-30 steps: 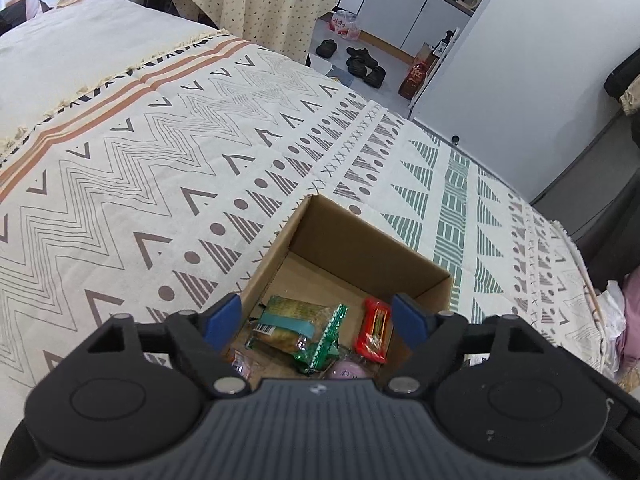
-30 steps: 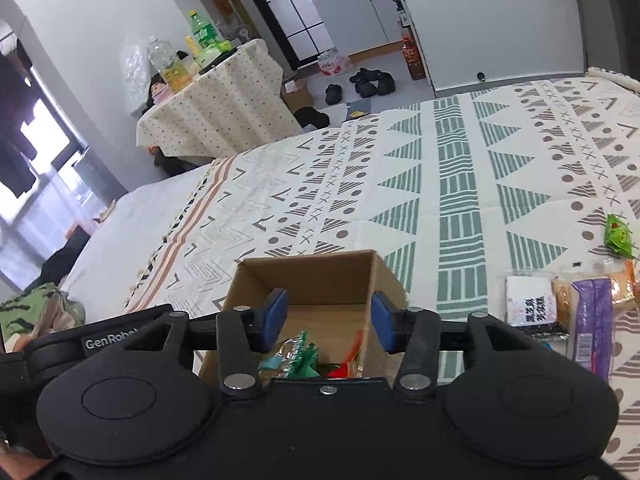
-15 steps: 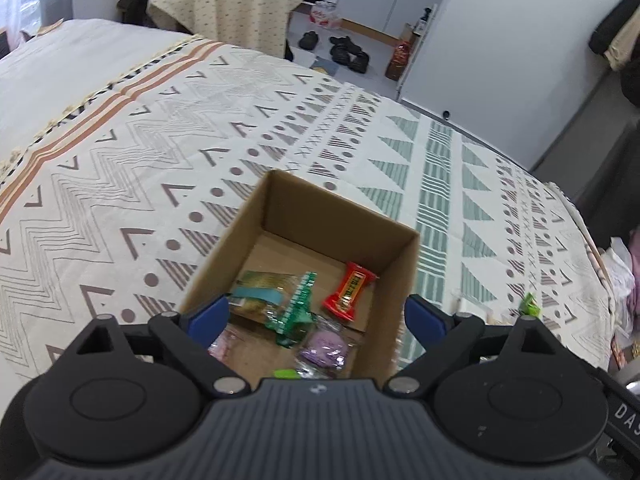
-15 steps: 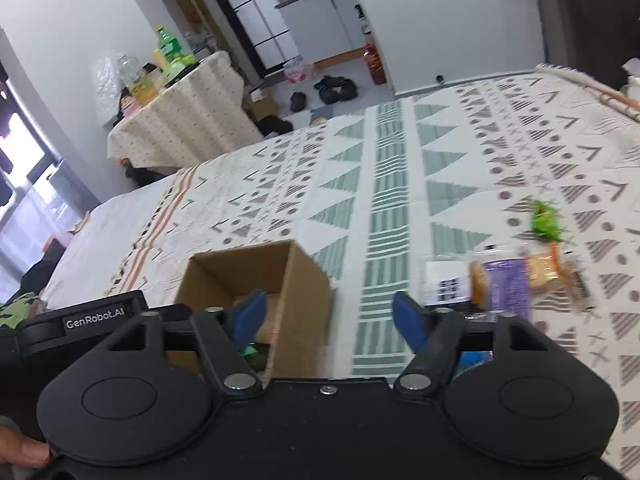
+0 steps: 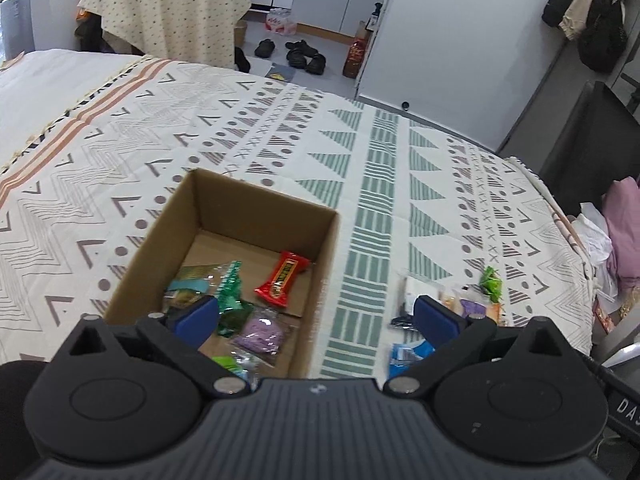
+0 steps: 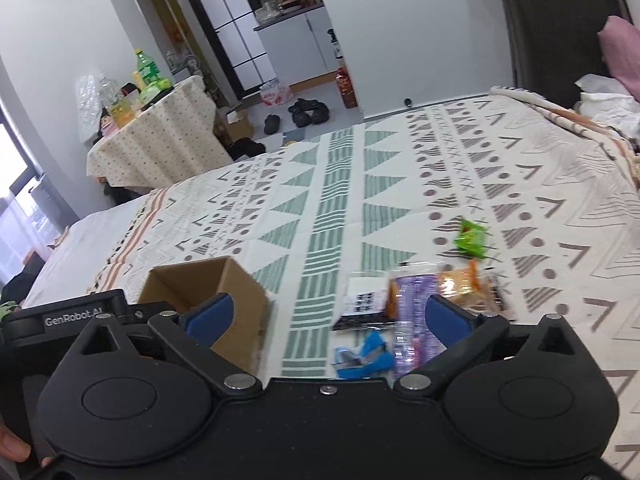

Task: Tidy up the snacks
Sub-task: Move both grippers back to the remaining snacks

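snacks lie loose on the bed, dead ahead of my right gripper, jaws wide apart; purple packet's long axis runs away from me. left gripper, also apart, straddles the cardboard box wall.

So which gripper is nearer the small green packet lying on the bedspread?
Right. The right gripper is open over the loose snacks, the green packet just ahead. The left gripper, also open, straddles the cardboard box wall, further away.
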`<state>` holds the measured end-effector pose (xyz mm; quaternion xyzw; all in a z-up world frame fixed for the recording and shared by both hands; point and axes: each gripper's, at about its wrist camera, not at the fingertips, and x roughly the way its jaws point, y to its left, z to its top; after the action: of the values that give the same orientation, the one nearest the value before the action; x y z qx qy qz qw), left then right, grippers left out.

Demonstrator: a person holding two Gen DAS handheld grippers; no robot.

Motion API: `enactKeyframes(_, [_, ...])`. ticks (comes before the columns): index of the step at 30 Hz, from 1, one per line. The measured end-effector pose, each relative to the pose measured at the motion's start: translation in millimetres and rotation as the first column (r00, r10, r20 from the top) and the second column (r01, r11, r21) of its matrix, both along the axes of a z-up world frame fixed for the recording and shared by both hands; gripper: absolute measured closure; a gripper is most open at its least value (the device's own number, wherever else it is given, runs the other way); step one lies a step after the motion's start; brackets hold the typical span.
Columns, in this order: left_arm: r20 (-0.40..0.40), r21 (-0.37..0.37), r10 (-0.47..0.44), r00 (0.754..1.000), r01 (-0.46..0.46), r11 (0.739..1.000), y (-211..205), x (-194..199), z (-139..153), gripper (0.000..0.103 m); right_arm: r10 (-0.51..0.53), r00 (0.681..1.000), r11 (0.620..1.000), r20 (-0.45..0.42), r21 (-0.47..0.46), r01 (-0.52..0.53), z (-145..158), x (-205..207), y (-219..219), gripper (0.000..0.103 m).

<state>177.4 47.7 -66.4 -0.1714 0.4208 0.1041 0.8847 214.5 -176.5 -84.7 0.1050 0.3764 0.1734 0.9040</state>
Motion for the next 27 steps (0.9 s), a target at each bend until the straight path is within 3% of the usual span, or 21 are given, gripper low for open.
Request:
enactKeyframes(16, [-0.031, 0.043, -0.085, 0.996, 0.086, 0.995, -60, 17, -11, 0.0, -0.041, 0.998, 0.999, -0.053, 0.017, 0.042, -19, 7, -60, 0.002])
enactKeyframes(27, [-0.086, 0.02, -0.086, 0.993, 0.088, 0.996, -83, 32, -38, 0.006, -0.019, 0.994, 0.999, -0.104, 0.031, 0.022, -38, 21, -88, 0.026])
